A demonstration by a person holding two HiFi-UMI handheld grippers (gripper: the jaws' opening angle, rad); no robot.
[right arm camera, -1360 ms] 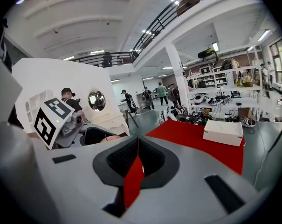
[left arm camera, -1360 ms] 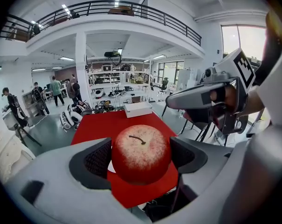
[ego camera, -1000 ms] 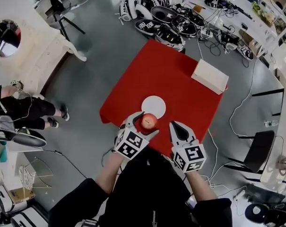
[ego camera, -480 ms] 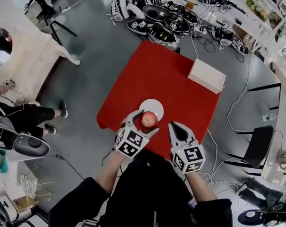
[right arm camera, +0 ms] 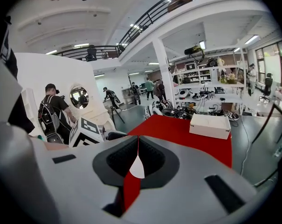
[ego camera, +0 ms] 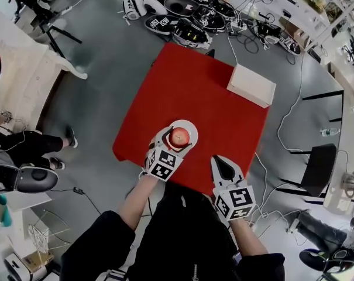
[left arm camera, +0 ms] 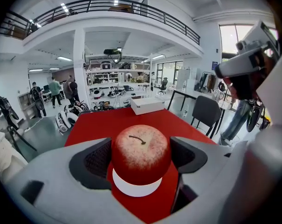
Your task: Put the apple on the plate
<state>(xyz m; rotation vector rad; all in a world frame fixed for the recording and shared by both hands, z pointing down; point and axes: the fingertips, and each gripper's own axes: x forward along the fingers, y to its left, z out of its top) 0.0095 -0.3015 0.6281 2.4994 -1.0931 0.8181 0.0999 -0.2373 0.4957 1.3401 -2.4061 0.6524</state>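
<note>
Left gripper (ego camera: 177, 139) clamping apple (ego camera: 178, 137), now hovering over plate (ego camera: 188, 125). 1 s ago apple was sitting short of plate, nearer table (ego camera: 206, 101) edge. Carry looking nearly done; lowering and releasing remaining. Right gripper (ego camera: 222, 162) idling alongside, jaws together, nothing between.

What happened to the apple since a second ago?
The left gripper, still shut on the apple, carried it forward from the near edge of the red table to above the white plate. Nothing was let go. The right gripper stayed shut and empty, and the white box stayed put.
</note>
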